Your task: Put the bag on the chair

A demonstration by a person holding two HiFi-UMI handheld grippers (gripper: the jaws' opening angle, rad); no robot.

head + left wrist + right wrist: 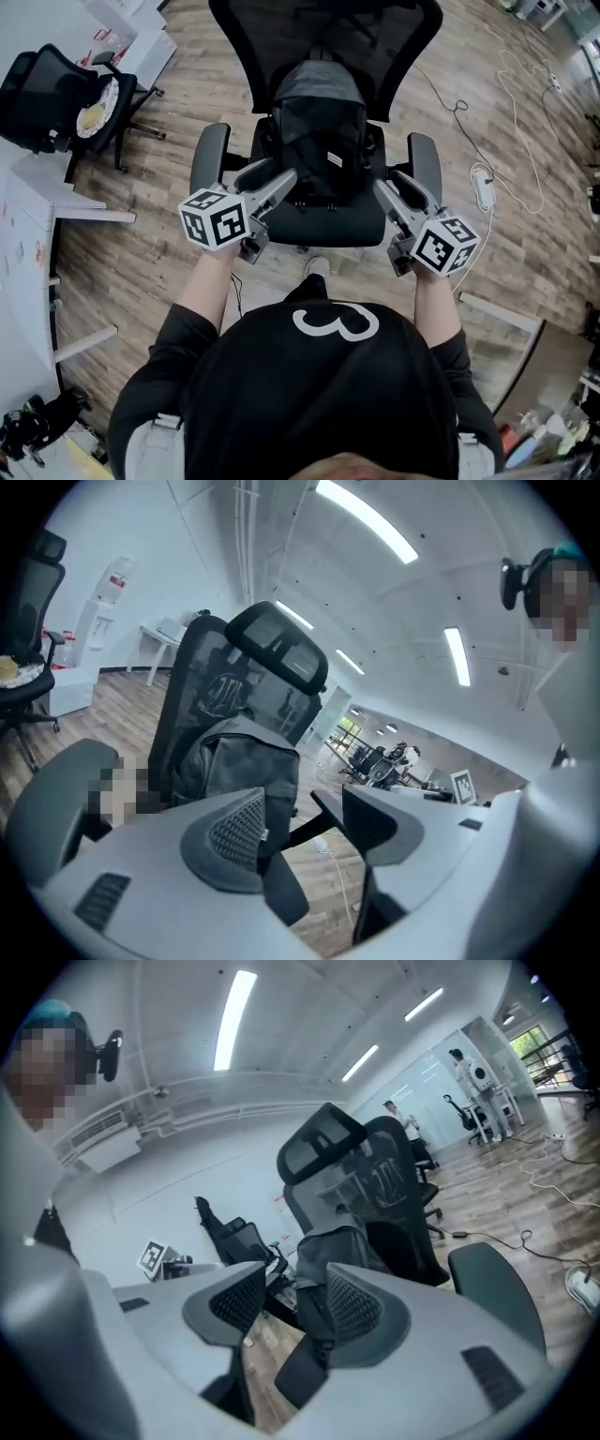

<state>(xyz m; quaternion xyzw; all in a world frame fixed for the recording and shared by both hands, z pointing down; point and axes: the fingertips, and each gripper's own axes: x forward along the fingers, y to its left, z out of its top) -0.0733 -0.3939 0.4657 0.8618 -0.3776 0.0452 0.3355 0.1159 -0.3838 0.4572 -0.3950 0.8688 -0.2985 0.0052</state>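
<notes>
The dark grey backpack [319,127] stands upright on the seat of the black mesh office chair [323,33], leaning on its backrest. My left gripper [274,185] is open just off the bag's lower left, by the left armrest [208,155], with nothing between its fingers. My right gripper [386,194] is open at the bag's lower right, near the right armrest [427,159], also empty. In the left gripper view the backpack [239,752] shows beyond the open left gripper [305,822]. The right gripper view has the backpack [337,1241] past the spread right gripper [295,1307].
A second black chair [42,89] with a pale object on it stands at the far left beside white desks [28,234]. A white cable and power strip [483,187] lie on the wooden floor to the right. More desks and chairs fill the room behind.
</notes>
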